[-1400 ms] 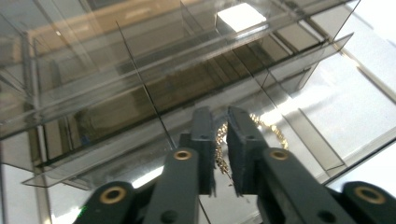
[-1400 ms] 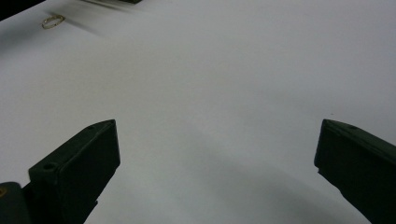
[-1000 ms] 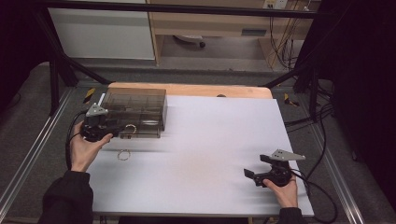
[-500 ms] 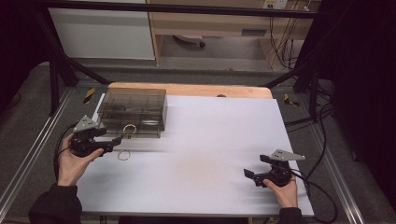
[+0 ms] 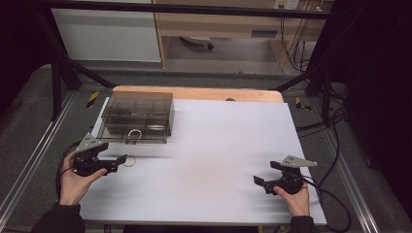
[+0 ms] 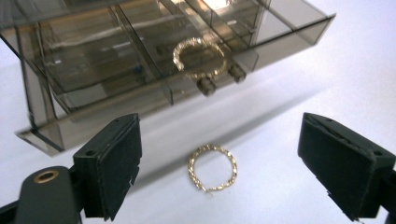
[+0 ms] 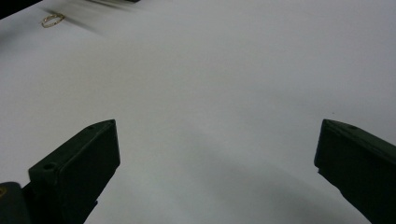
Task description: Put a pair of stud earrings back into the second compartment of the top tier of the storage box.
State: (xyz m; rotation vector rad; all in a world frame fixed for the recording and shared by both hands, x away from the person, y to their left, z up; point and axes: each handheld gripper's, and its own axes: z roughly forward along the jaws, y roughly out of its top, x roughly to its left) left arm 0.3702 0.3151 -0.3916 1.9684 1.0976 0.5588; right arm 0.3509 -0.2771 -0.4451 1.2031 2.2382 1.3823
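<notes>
The gold ring point(image 6: 212, 168) lay flat on the white table point(image 5: 214, 145), dead ahead of the left gripper point(image 6: 219, 163) and between its two jaws, touching neither. Those jaws had just been opening and stood wide and released, the ring loose on the sheet between them, not gripped. It looked like a line-up for a pick: jaws spread to either side so they could come in around the loop.

Just beyond the ring, farther out from that gripper, sat the smoky box point(image 6: 140, 56) with its drawer pulled toward the jaws. A second ring point(image 6: 198, 58) rested in a drawer compartment behind the two knobs point(image 6: 222, 79). My read was that the drawer had been left open to take the loose ring next, since its twin already sat inside.

Against the view a second back, the left hand point(image 5: 77, 177) had come away from the box front, back toward the person and lower, so the gripper sat short of the ring point(image 5: 129, 161) instead of up at the drawer.

The right gripper point(image 5: 277, 179) sat well apart at the far side of the table, jaws spread, nothing between them, only bare sheet ahead and the ring point(image 7: 52, 19) far off at the top left of its view. That hand had not shifted; it seemed parked out of the way.
</notes>
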